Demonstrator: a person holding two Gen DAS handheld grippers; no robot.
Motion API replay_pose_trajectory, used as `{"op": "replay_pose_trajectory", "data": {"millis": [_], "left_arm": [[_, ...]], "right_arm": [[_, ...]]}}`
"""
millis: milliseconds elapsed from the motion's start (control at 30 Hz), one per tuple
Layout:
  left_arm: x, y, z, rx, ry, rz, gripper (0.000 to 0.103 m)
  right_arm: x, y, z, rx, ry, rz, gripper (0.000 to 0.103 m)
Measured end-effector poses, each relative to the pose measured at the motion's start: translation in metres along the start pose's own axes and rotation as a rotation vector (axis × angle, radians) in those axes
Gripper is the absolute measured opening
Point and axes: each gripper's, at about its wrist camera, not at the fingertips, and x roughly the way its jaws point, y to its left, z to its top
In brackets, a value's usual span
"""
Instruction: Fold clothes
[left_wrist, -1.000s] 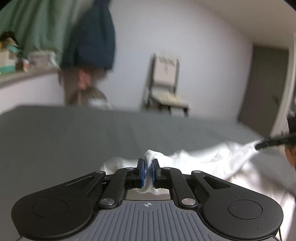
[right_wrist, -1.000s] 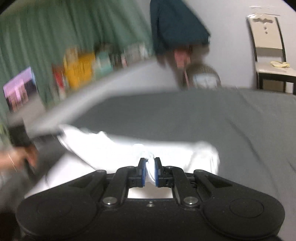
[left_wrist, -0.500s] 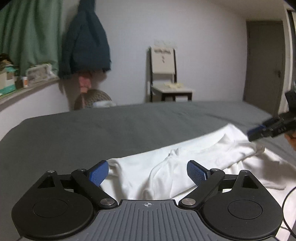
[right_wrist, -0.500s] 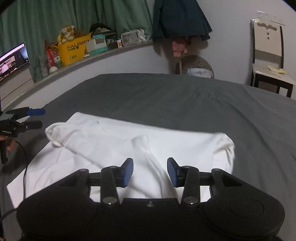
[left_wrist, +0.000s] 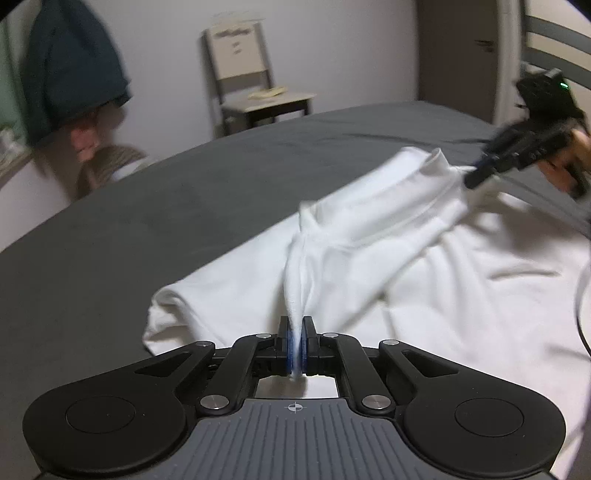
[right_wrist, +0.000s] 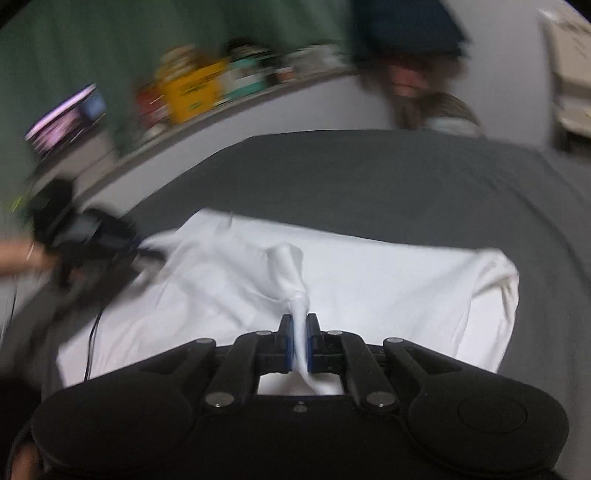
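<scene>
A white shirt (left_wrist: 424, 266) lies spread on a dark grey bed (left_wrist: 147, 229). My left gripper (left_wrist: 295, 347) is shut on a pinched ridge of the shirt's cloth, which rises in a taut fold from the jaws. My right gripper (right_wrist: 300, 341) is shut on another pinched fold of the same white shirt (right_wrist: 369, 273). In the left wrist view the right gripper (left_wrist: 476, 177) shows at the far right, at the shirt's raised edge. In the right wrist view the left gripper (right_wrist: 144, 251) shows blurred at the left edge of the shirt.
A chair (left_wrist: 251, 92) stands against the far wall, with a dark garment (left_wrist: 70, 70) hanging to its left. A shelf with boxes and a yellow bag (right_wrist: 192, 92) runs along the bed's side. A black cable (right_wrist: 92, 332) trails over the shirt's near left corner.
Half a second ago both grippers were open above the flat shirt. Now both are shut on pinches of cloth and lifting it. Both views are blurred by motion.
</scene>
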Motion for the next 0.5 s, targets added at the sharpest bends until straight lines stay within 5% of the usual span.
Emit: {"op": "replay_pose_trajectory", "data": {"millis": [267,500], "left_arm": [[-0.016,-0.028,-0.031,0.09,0.092,-0.044,0.004],[-0.027,-0.052,-0.031,0.221,0.123,0.049,0.005]], "right_arm": [[0.003,0.019,-0.02,-0.248,0.236,0.034,0.005],[-0.013,0.01,-0.006,-0.161,0.175,0.057,0.017]]}}
